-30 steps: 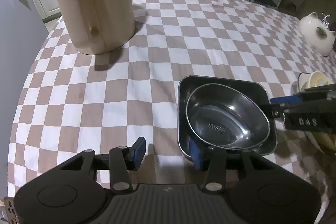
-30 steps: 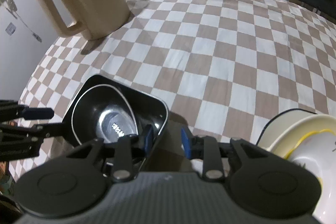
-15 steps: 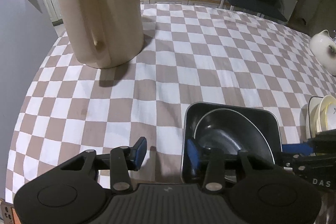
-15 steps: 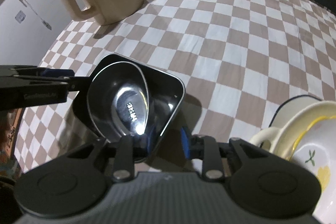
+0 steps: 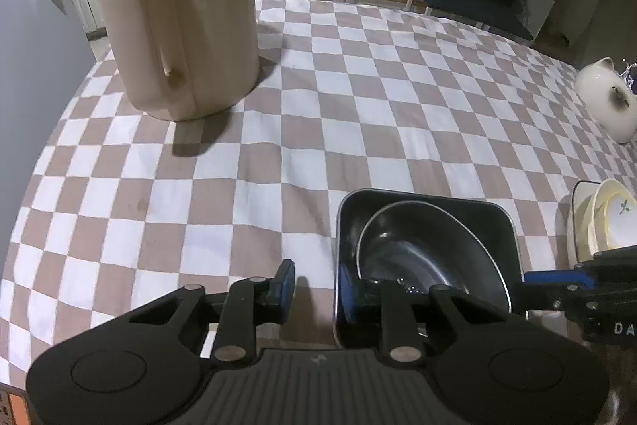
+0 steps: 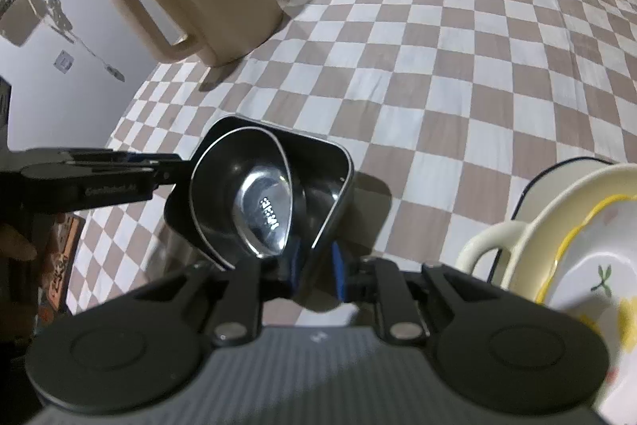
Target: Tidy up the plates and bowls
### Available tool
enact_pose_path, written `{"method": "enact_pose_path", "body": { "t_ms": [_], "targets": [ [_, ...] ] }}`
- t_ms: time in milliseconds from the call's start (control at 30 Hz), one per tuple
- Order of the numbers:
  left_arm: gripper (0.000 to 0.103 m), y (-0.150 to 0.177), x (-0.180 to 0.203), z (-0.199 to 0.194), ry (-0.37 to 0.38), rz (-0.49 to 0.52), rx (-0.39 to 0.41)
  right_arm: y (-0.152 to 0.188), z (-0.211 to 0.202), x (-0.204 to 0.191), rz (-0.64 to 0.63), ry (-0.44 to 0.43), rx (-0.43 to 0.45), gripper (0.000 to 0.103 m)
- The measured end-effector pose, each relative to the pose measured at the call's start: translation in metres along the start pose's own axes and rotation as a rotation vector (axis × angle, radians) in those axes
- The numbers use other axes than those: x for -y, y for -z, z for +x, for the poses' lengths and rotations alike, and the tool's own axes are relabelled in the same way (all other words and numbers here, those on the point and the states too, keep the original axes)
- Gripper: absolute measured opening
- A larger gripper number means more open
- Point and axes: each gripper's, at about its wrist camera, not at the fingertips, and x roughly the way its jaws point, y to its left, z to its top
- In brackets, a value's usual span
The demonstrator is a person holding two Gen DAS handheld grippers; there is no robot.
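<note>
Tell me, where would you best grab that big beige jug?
Probably by the handle of the beige jug. It forms an open loop on the side facing the camera, thin enough for tongs, while the body looks too wide. Come in level from that near side, one finger through the loop.

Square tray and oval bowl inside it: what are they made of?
Square tray: looks like thin dark metal; bright rolled rim, glossy walls. Oval bowl: likely polished stainless steel; mirror-like base reflecting a light, thin bright rim. A coating on the tray can't be ruled out.
</note>
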Motion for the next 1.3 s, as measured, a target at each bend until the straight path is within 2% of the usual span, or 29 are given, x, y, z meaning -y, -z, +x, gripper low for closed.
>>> {"method": "enact_pose_path", "body": {
  "t_ms": [67, 167, 433, 567, 833, 900, 1133, 1300],
  "targets": [
    [0.014, 0.0, -0.001, 0.001, 0.023, -0.013, -0.008, -0.001, -0.001, 0.002, 0.021, 0.002, 0.008, 0.02],
    [0.008, 0.0, 0.001, 0.001, 0.039, -0.02, -0.013, -0.002, 0.0, 0.002, 0.054, 0.018, 0.029, 0.016],
    [0.006, 0.002, -0.002, 0.008, 0.072, -0.04, -0.055, -0.006, 0.006, 0.004, 0.11, 0.02, 0.045, 0.01],
    [0.004, 0.001, -0.009, 0.005, 0.104, -0.096, -0.034, -0.007, 0.009, 0.004, 0.114, 0.025, 0.053, 0.01],
    [0.004, 0.002, -0.005, 0.003, 0.105, -0.093, -0.036, -0.003, 0.009, -0.005, 0.064, 0.074, 0.09, 0.009],
    [0.004, 0.002, -0.006, 0.002, 0.107, -0.1, -0.033, -0.003, 0.008, -0.002, 0.073, 0.064, 0.095, 0.009],
    [0.004, -0.001, -0.002, -0.019, 0.112, -0.116, 0.045, -0.006, -0.008, 0.003, 0.087, 0.021, 0.131, 0.008],
    [0.004, -0.004, 0.01, -0.041, 0.159, -0.129, 0.12, -0.008, -0.035, 0.015, 0.128, -0.019, 0.19, 0.008]
  ]
}}
